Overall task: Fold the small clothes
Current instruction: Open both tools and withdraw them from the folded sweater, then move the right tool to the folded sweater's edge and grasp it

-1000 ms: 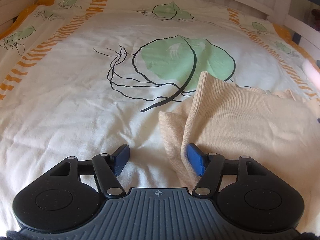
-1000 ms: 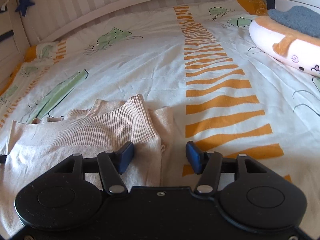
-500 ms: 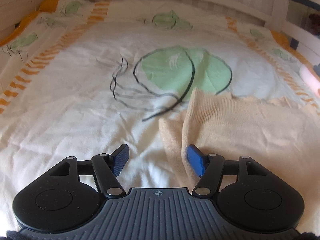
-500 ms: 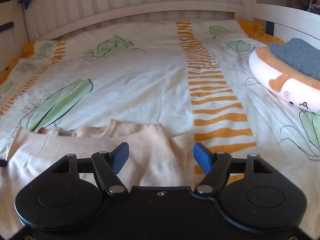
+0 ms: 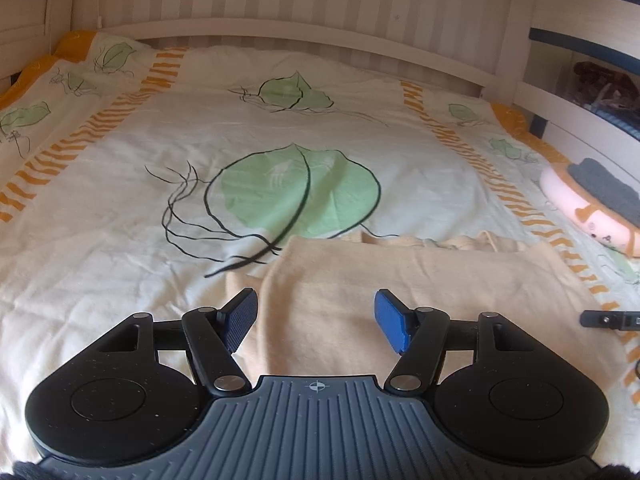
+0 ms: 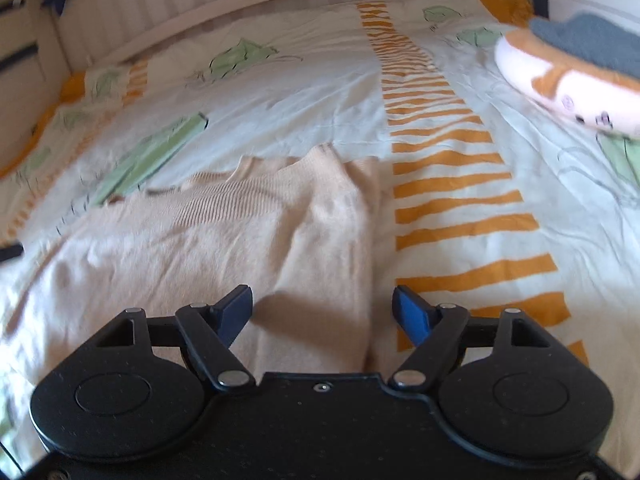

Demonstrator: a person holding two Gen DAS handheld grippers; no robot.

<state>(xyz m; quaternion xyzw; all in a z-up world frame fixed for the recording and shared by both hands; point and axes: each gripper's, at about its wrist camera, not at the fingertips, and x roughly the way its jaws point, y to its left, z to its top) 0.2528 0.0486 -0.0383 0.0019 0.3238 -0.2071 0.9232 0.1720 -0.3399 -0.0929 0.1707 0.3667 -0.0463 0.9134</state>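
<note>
A cream knit sweater (image 5: 420, 284) lies flat on the bed, its sides folded inward. My left gripper (image 5: 314, 318) is open and empty, its blue pads either side of the sweater's left folded edge. In the right wrist view the sweater (image 6: 240, 240) shows its ribbed cuff and collar at the far end. My right gripper (image 6: 322, 312) is open and empty over the sweater's right folded edge. The tip of the right gripper (image 5: 608, 319) shows at the right edge of the left wrist view.
The bed cover (image 5: 280, 140) is white with green leaves and orange stripes. A pink and orange plush cushion (image 6: 560, 80) with a folded grey cloth (image 6: 592, 40) on it lies at the right. A white slatted headboard (image 5: 300, 32) and a shelf (image 5: 592, 92) border the bed.
Both grippers have pulled back and tilted up from the sweater, so more of the bed shows. The right gripper's jaws have opened wider. The sweater lies flatter.
</note>
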